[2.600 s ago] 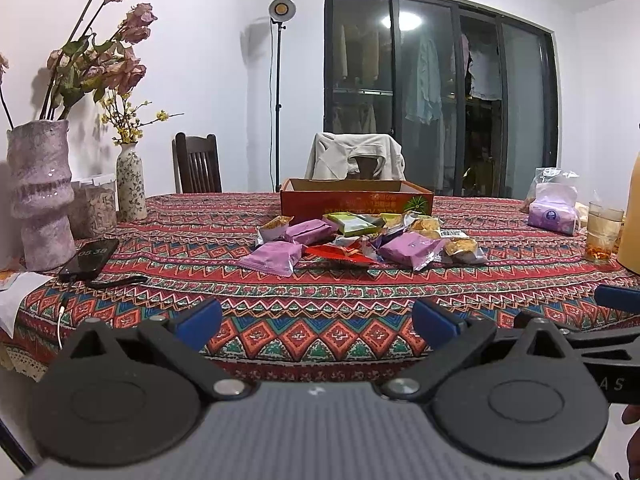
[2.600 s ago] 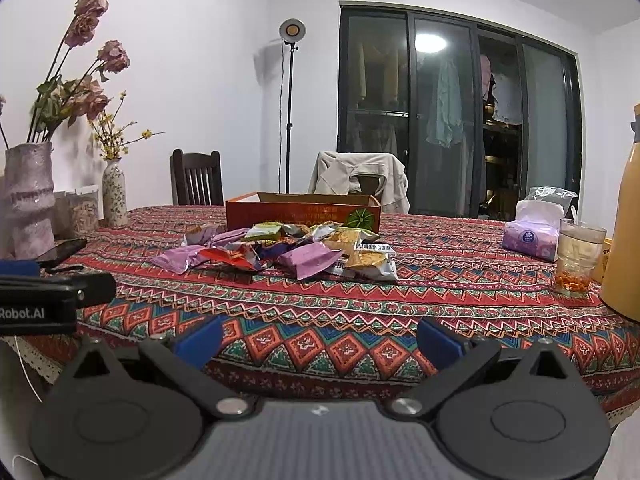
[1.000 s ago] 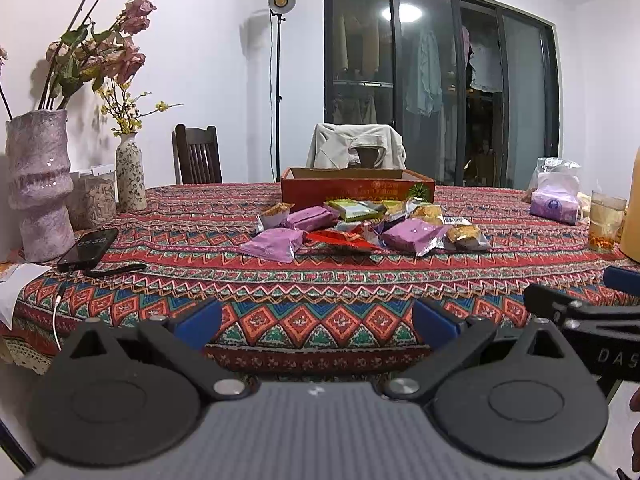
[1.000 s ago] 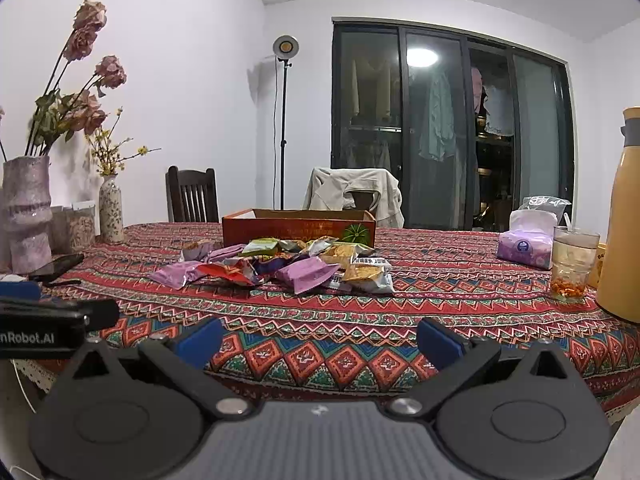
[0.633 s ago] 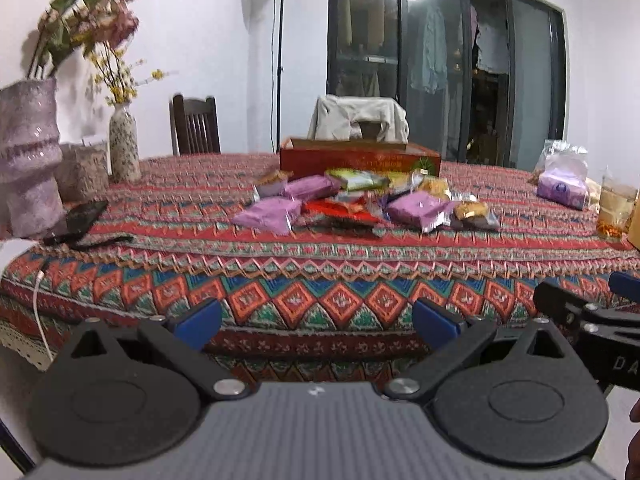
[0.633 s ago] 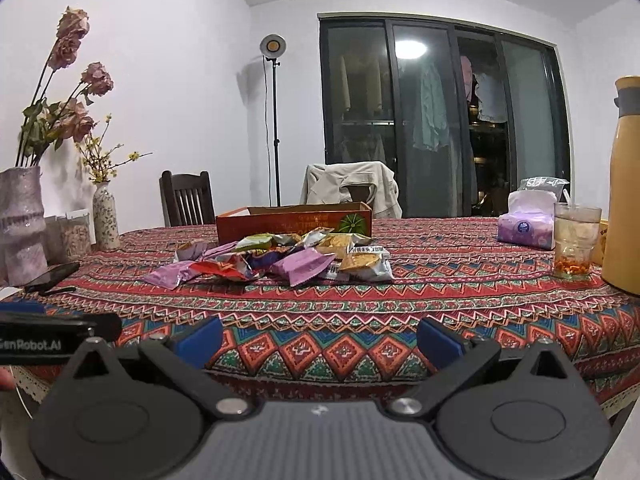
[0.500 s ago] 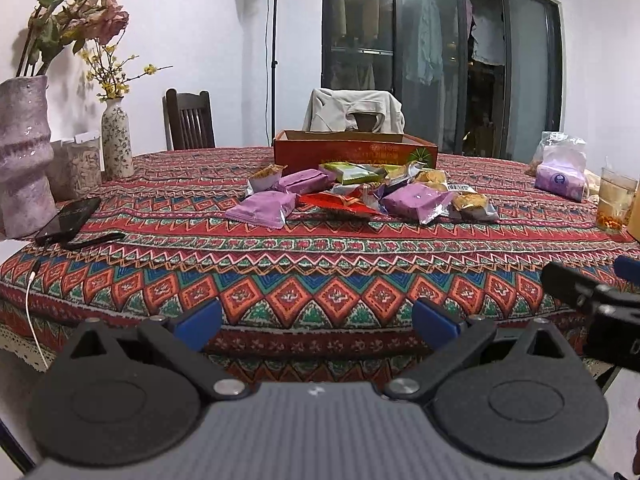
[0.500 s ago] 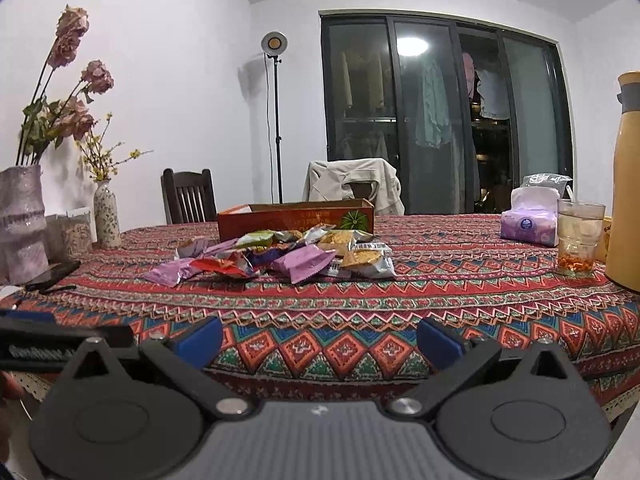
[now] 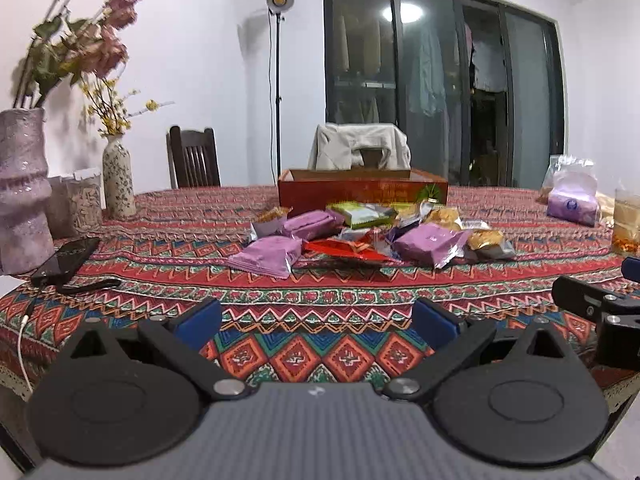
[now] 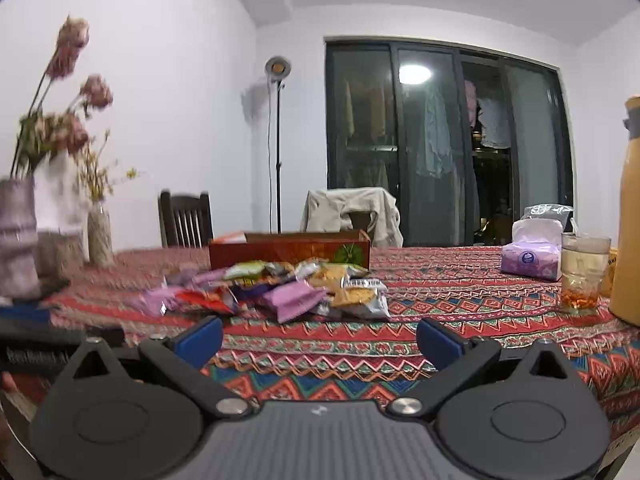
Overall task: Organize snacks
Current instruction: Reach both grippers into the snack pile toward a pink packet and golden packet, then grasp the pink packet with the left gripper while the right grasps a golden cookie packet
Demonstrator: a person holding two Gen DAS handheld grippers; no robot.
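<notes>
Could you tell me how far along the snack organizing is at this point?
Nothing looks done yet: the snack packets lie in a loose pile on the tablecloth in front of the red box, whose inside is not visible. Nothing is in hand; the left gripper and right gripper are both open and empty, short of the pile. All the sorting remains.
</notes>
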